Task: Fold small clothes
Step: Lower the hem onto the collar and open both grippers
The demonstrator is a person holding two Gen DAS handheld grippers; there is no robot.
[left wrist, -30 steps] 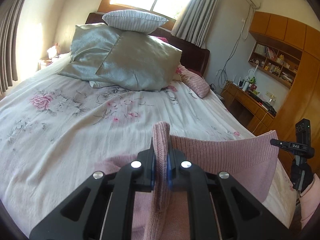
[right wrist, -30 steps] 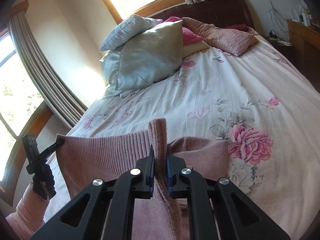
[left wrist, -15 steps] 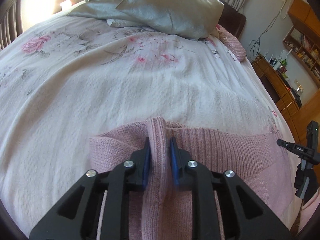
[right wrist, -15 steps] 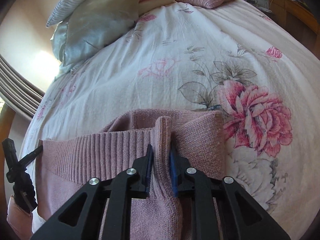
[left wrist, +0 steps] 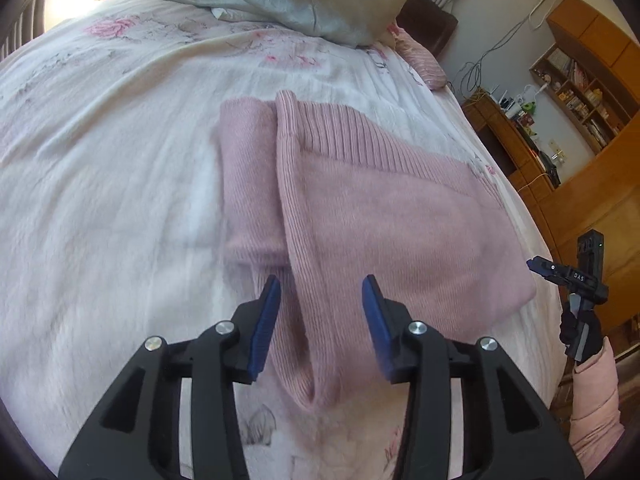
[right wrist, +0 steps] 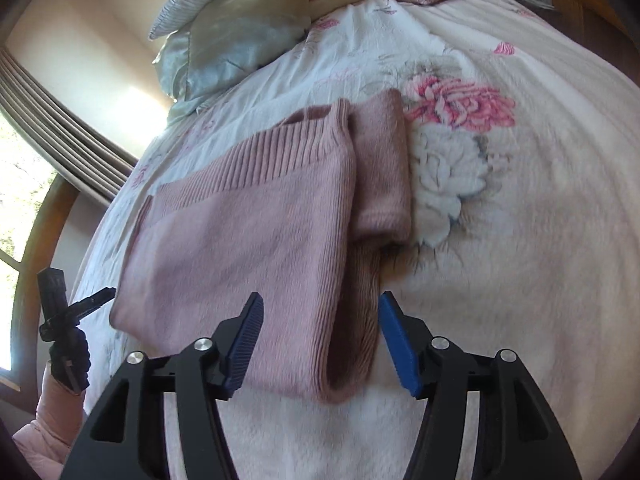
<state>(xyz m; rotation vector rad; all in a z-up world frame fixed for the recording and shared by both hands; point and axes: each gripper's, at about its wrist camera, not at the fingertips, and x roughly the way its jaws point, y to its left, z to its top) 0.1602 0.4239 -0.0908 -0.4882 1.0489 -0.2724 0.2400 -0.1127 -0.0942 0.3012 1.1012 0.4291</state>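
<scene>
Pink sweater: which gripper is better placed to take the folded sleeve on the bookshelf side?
Right. The right gripper is open, with that sleeve just ahead of its fingers. The left gripper, also open, sits at the window-side edge of the sweater, across the whole folded body.

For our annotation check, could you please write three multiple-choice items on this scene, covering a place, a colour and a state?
1. Where does the ribbed knit sweater lie?
A. on the floral bedspread
B. on the wooden desk
C. on the satin pillows

2. What colour is the sweater?
A. grey
B. dusty pink
C. white

3. How do the left gripper and right gripper stand?
A. both shut on the sweater
B. one open, one shut
C. both open

Key: 1 A, it rests flat on the bedspread; 2 B, pink knit in both views; 3 C, blue pads stand apart, touching nothing.
</scene>
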